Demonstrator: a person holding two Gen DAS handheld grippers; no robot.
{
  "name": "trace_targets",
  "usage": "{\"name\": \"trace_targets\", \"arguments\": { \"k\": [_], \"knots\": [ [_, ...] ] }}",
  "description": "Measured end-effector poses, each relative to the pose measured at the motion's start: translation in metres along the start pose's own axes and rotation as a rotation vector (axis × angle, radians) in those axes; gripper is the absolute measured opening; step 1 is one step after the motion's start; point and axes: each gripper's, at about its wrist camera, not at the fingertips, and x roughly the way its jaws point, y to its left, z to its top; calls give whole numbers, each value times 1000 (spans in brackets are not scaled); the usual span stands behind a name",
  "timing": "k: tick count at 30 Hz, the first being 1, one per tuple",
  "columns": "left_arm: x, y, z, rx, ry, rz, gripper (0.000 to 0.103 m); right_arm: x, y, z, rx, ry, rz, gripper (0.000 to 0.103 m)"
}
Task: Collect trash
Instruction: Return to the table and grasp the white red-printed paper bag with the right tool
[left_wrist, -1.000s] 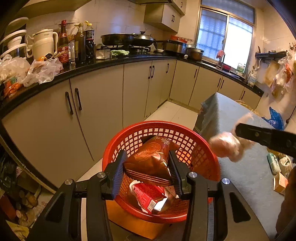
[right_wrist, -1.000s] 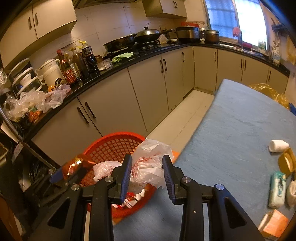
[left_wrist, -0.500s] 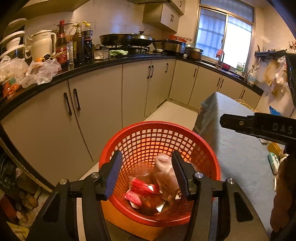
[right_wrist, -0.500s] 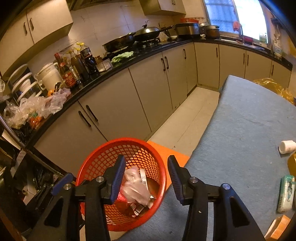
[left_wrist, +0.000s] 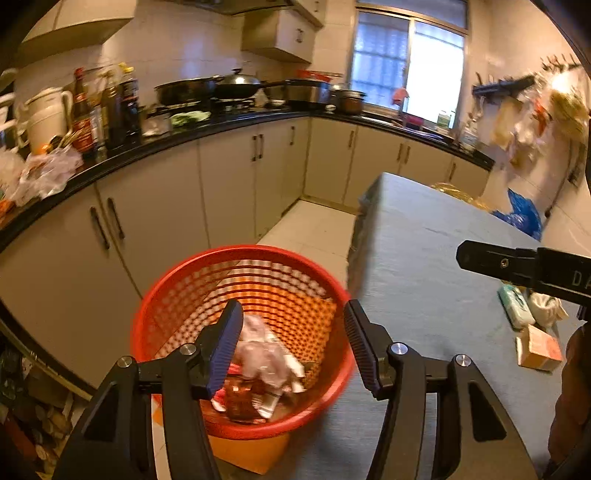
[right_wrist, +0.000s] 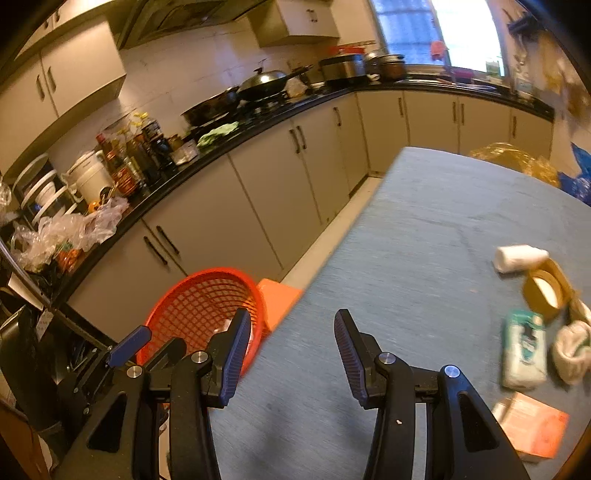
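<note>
Both our grippers are empty, the left gripper (left_wrist: 291, 345) with jaws opening above the red basket (left_wrist: 177, 291) and the right gripper (right_wrist: 288, 354) spread over bare table (right_wrist: 424, 229). Next we'd swing right and come down low around one piece. The tissue pack (right_wrist: 523, 350), orange box (right_wrist: 535, 424) and white bottle (right_wrist: 517, 256) lie well right of the right fingertips (right_wrist: 345, 343).

Behind your work area a black countertop (right_wrist: 258, 122) runs over beige cabinets (right_wrist: 280, 192). On it you have a wok with lid (right_wrist: 264, 79), a dark pan (left_wrist: 184, 90), a cluster of sauce bottles (left_wrist: 107, 107), a white kettle (left_wrist: 46, 116) and crumpled clear bags (right_wrist: 74, 229). A bright window (left_wrist: 410, 70) sits above the far corner.
</note>
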Motion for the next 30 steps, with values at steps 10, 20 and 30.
{"name": "trace_targets", "arguments": {
  "k": [10, 20, 30],
  "knots": [
    [-3, -81, -4, 143, 24, -91, 60, -72, -114, -13, 129, -93, -170, 51],
    [-3, -177, -15, 302, 119, -301, 66, -121, -261, -31, 286, -89, -395, 51],
    [1, -259, -35, 479, 165, -410, 71, -97, -300, -35, 224, -8, -367, 60]
  ]
}}
